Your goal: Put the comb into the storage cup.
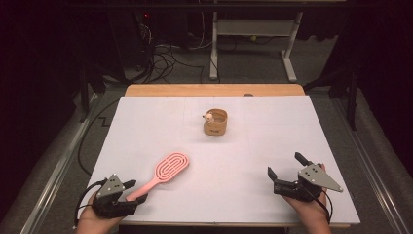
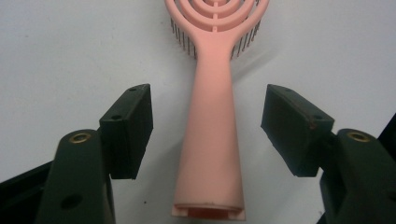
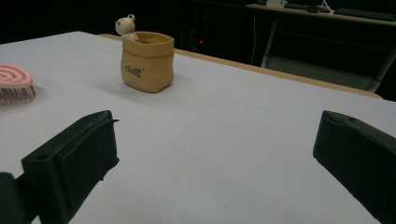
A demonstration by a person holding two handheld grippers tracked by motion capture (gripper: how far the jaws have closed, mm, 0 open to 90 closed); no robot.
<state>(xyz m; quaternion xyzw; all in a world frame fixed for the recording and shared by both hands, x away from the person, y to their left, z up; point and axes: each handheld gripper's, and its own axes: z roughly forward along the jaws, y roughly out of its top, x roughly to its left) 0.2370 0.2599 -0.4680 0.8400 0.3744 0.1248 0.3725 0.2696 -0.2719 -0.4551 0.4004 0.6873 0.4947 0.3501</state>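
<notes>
The pink hairbrush [image 1: 163, 174] lies flat near the front-left corner of the white table [image 1: 272, 146], its long axis slanting from the handle end at the front edge up toward the middle, bristles down. The handle runs straight between the jaws of the left gripper [image 1: 136, 191] — they stand apart on either side, pads clear of it, nothing gripped. That gripper is plainly the nearer one. The right gripper [image 1: 285, 165], jaws wide and holding nothing, sits by the front-right corner, well apart from the brush. A small tan pot [image 1: 215, 123] stands toward the far edge.
</notes>
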